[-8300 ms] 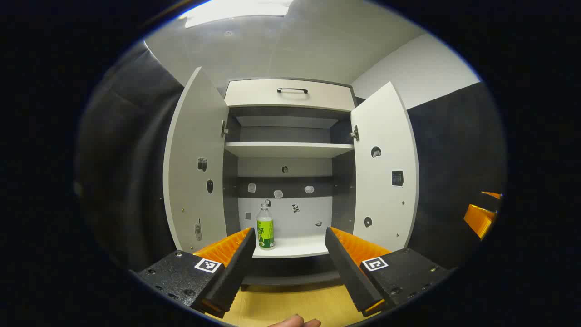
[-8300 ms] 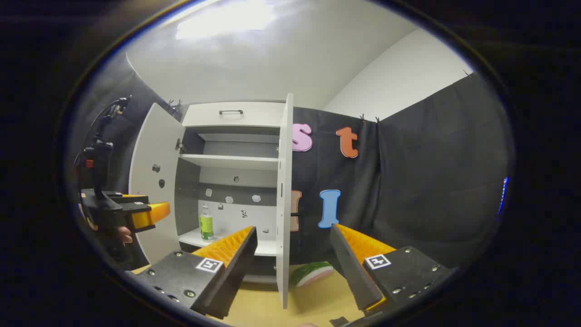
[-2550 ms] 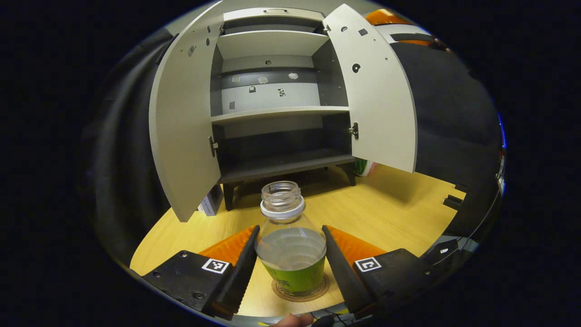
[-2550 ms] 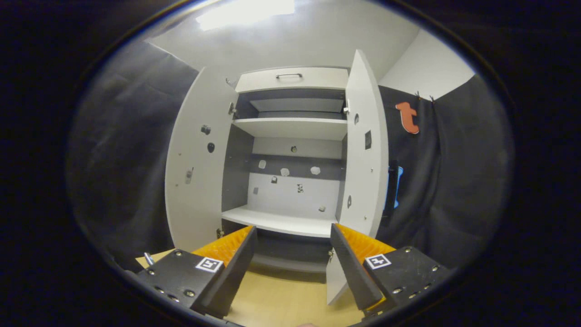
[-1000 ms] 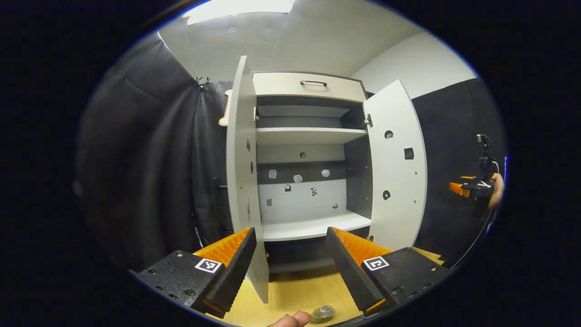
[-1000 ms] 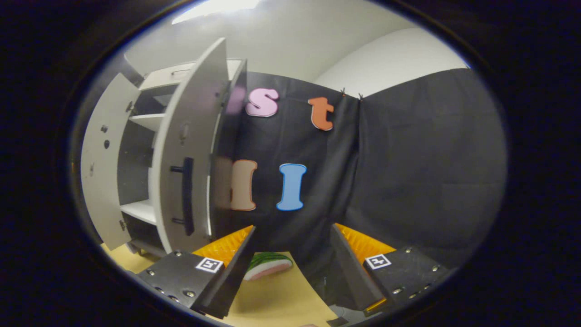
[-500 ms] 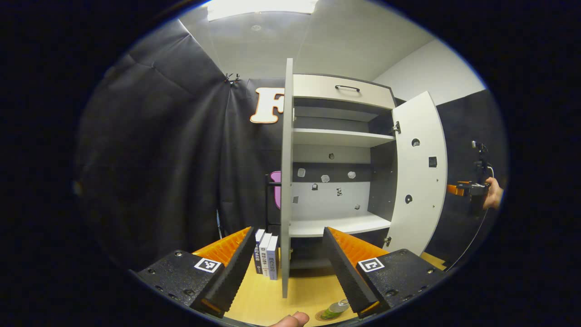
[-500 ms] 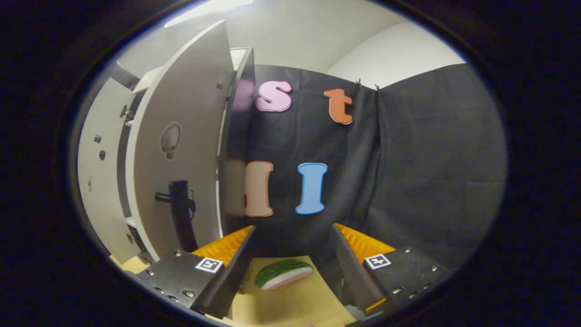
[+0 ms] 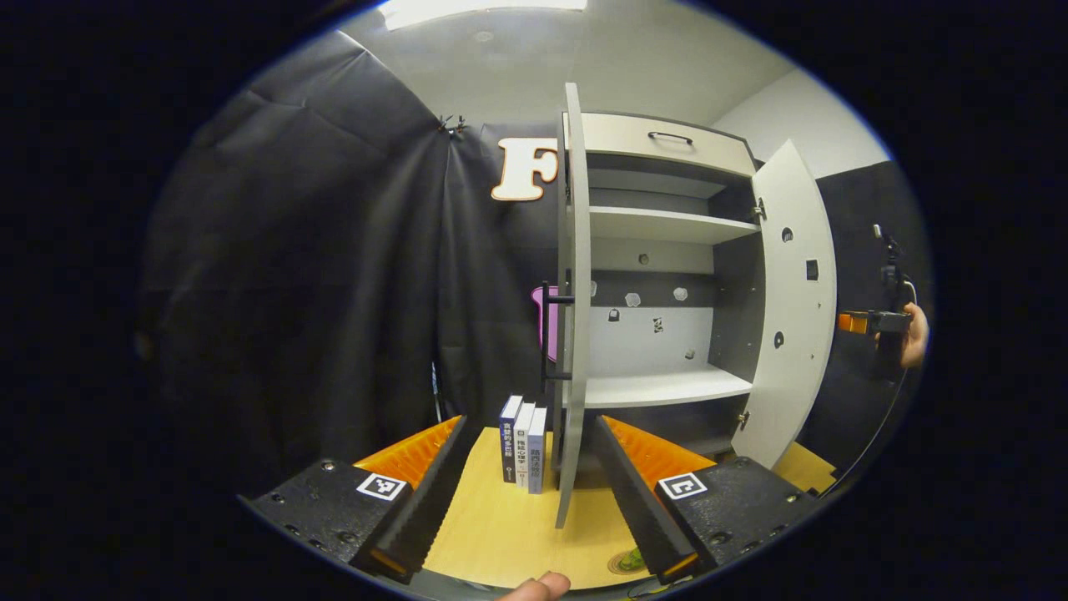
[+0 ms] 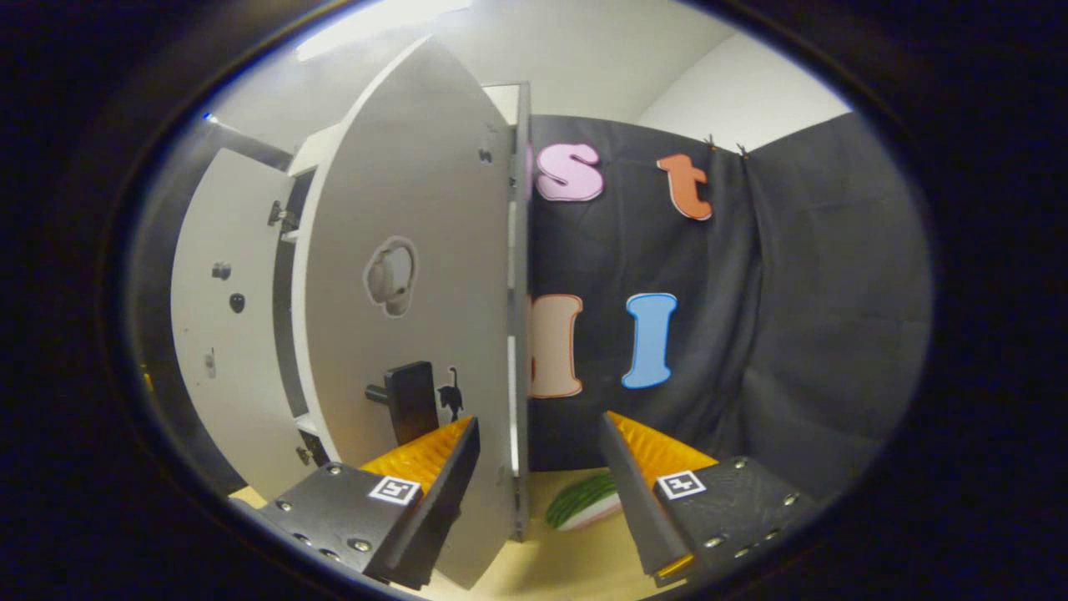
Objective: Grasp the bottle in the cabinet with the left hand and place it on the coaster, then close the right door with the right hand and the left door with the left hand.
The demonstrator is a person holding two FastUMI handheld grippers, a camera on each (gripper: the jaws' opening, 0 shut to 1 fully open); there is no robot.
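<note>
Landmark: cabinet (image 9: 667, 250).

Left gripper (image 9: 530, 480), jaws apart and empty, sits in front of it, astride the edge of the left door (image 9: 570, 334). Coaster (image 9: 627, 561) peeks out beside its right finger; bottle hidden.

Right gripper (image 10: 534, 484), jaws apart, faces the right door (image 10: 409, 334) outer side, near handle (image 10: 409, 401).

Risks: finger snags handle; doors collide if both swing together.

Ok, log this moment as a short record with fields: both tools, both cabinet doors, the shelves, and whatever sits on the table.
left tool: open, holding nothing, left door edge between its fingers
right tool: open, at the outer face of the right door
left door: open, seen edge-on
right door: open
cabinet shelves: bare
table: books standing beside the left door, watermelon slice, coaster
</note>
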